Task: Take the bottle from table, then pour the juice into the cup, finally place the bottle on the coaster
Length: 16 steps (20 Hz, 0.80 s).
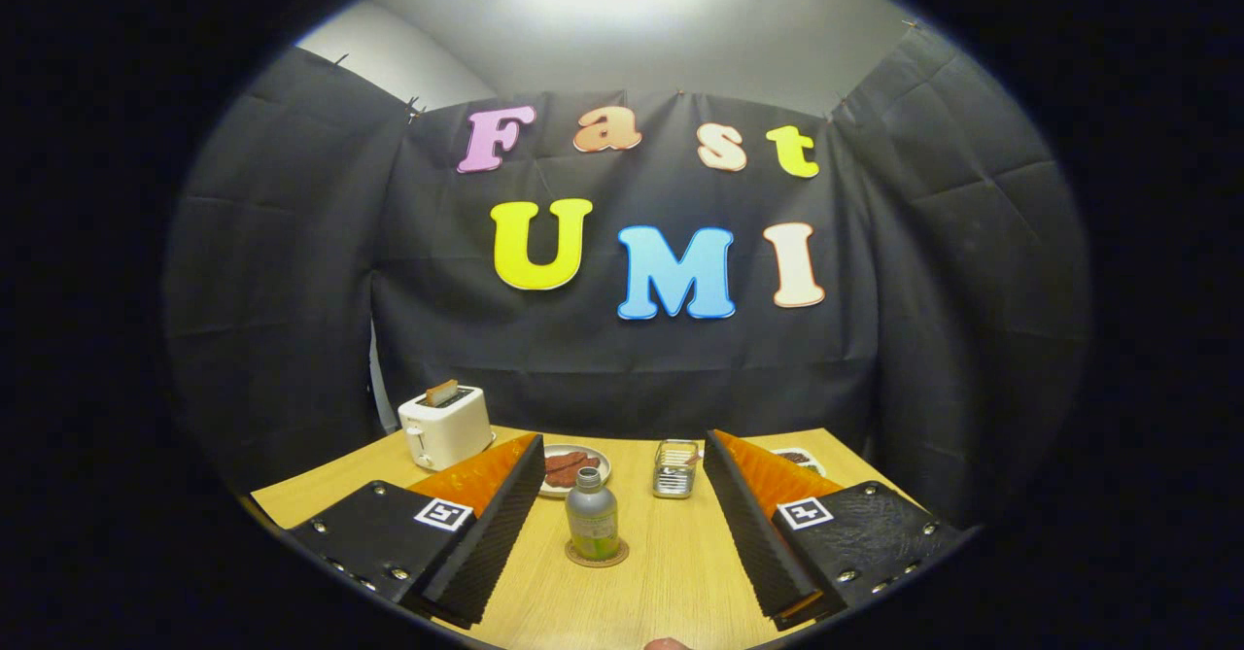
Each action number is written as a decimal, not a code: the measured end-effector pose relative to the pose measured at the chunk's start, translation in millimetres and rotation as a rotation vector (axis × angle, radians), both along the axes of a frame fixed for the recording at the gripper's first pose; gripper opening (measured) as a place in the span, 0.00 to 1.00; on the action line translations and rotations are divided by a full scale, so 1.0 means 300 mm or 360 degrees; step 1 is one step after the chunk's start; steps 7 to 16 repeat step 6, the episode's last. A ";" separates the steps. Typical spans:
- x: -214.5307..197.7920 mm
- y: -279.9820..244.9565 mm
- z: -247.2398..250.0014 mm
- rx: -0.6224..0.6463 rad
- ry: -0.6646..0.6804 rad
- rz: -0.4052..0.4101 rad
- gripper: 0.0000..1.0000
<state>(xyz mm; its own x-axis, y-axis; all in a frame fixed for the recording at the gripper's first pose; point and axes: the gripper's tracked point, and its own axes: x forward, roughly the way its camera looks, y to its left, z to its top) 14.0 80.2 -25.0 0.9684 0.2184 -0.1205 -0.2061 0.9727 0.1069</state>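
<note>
A small bottle (592, 519) with a grey cap and a green label stands upright on a round brown coaster (597, 555) on the wooden table (661, 572). It is ahead of my gripper (622, 456), roughly midway between the two black ribbed fingers (496, 524), touching neither. The gripper is open wide with nothing between its pads. A clear glass cup (675, 468) stands beyond the bottle, a little to its right.
A white toaster (445, 427) with a slice in it stands at the far left of the table. A plate with dark red food (573, 466) lies behind the bottle. Another dish (802, 458) is partly hidden by the right finger.
</note>
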 end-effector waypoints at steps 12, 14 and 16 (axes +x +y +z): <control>-0.070 0.004 -0.002 0.0009 -0.0010 0.0003 0.98; -0.070 0.004 -0.002 0.0009 -0.0010 0.0003 0.98; -0.070 0.004 -0.002 0.0009 -0.0010 0.0003 0.98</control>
